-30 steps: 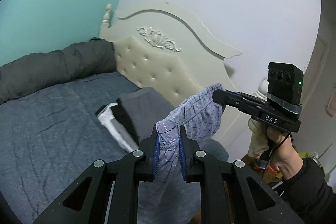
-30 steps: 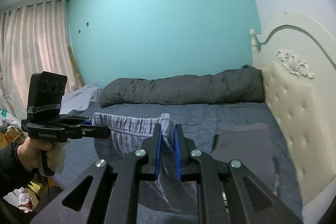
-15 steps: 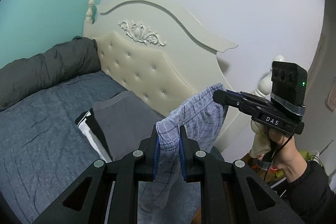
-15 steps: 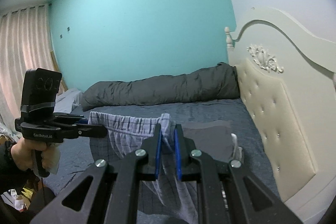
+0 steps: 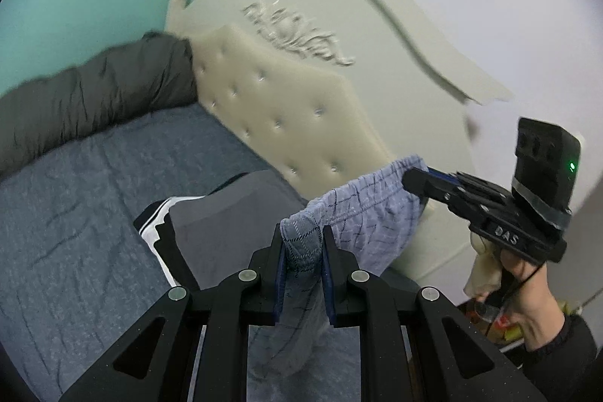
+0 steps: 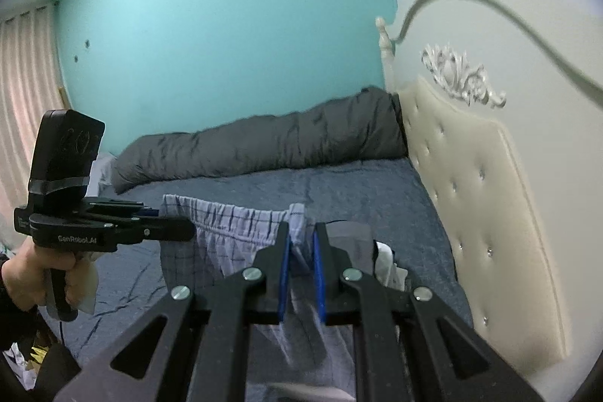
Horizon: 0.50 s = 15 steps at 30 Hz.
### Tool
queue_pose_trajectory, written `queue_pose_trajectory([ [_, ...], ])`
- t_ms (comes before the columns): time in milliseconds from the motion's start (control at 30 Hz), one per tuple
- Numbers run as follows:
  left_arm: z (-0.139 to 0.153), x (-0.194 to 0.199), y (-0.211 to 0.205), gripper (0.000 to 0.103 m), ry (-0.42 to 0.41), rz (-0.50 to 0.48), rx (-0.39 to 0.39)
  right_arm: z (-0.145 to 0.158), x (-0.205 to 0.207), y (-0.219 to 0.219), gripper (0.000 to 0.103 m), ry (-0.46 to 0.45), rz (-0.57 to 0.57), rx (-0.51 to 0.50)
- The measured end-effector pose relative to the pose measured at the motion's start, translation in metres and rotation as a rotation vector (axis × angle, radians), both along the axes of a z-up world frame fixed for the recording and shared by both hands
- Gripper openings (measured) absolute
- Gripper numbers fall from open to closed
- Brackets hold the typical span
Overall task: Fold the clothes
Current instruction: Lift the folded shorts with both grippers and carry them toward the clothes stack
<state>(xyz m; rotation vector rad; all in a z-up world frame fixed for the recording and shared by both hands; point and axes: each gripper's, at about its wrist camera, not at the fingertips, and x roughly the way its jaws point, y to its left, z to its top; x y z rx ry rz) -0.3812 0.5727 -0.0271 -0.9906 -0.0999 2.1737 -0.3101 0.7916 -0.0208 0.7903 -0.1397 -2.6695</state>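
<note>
Between my two black hand-held grippers, the left hand-held gripper [image 5: 303, 251] and the right hand-held gripper [image 6: 301, 243], both with blue pads [image 6: 283, 274], I see the shorts [image 5: 371, 213]: pale lavender-blue, crossed by a thin dark navy check. Beyond the left one lies a stack of folded clothes [image 5: 226, 210], charcoal grey on top, with black and white stripes showing at its edge. The bed sheet [image 6: 339, 183] under them is heathered slate blue. The rolled duvet [image 6: 264, 145] farther off is dark grey. To the right of my right one stands the headboard [image 6: 471, 183], cream with tufted buttons. The wall [image 6: 207, 25] ahead is turquoise, and the curtain [image 6: 22, 70] far left is pinkish beige.
</note>
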Motion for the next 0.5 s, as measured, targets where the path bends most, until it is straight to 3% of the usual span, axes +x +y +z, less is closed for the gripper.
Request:
queue_pose_trajectory([
  [233, -0.035, -0.07, 0.005, 0.018, -0.047, 0.024, -0.044, -0.031, -0.067, -0.005, 0.011, -0.057, 0.008, 0.076],
  [500, -0.091, -0.116, -0.007, 0.022, -0.168, 0.049, -0.014, -0.077, -0.123, -0.019, 0.011, -0.169, -0.021, 0.145],
])
